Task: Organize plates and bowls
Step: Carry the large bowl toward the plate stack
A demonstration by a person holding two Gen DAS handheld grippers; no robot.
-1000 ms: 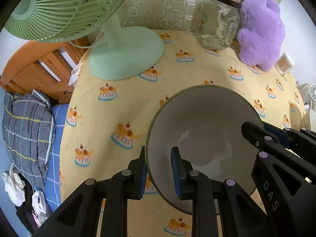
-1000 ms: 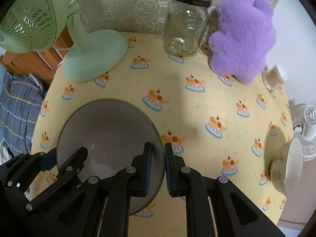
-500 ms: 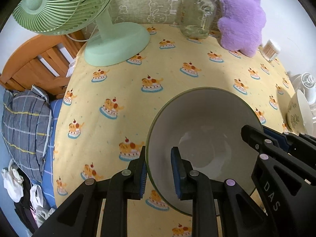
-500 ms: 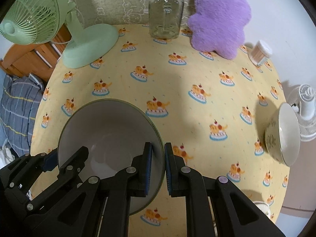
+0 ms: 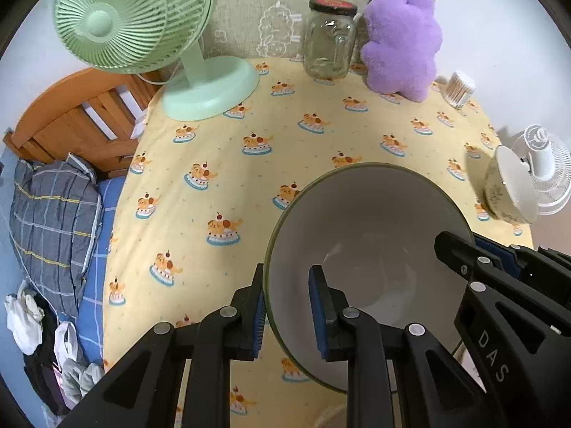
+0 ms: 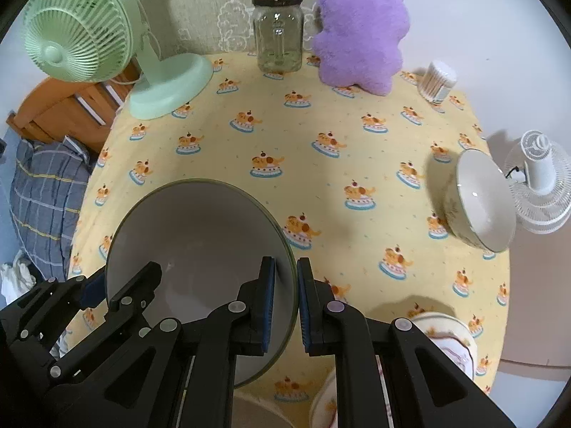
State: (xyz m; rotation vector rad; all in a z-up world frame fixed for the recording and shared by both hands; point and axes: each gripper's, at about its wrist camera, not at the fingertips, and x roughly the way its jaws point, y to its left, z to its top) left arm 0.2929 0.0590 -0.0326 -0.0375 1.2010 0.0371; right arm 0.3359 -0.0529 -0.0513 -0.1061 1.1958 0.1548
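Note:
A large grey bowl with a green rim [image 5: 371, 249] [image 6: 200, 249] is held above the yellow tablecloth by both grippers. My left gripper [image 5: 285, 306] is shut on its left rim. My right gripper [image 6: 285, 306] is shut on its right rim and also shows in the left wrist view [image 5: 474, 264]. A smaller cream floral bowl [image 6: 478, 203] [image 5: 506, 189] stands near the table's right edge. Another patterned dish [image 6: 453, 335] lies at the near right, partly hidden by my right gripper.
A green desk fan [image 6: 107, 42], a glass jar [image 6: 278, 32], a purple plush [image 6: 360, 28] and a cotton-swab tub [image 6: 439, 82] stand along the back. A small white fan [image 6: 539, 185] is off the right edge. A bed with a pillow [image 5: 50, 221] lies left.
Both grippers with the grey bowl have pulled back toward me and higher, so more of the table shows. The cream bowl and the near patterned dish have come into view.

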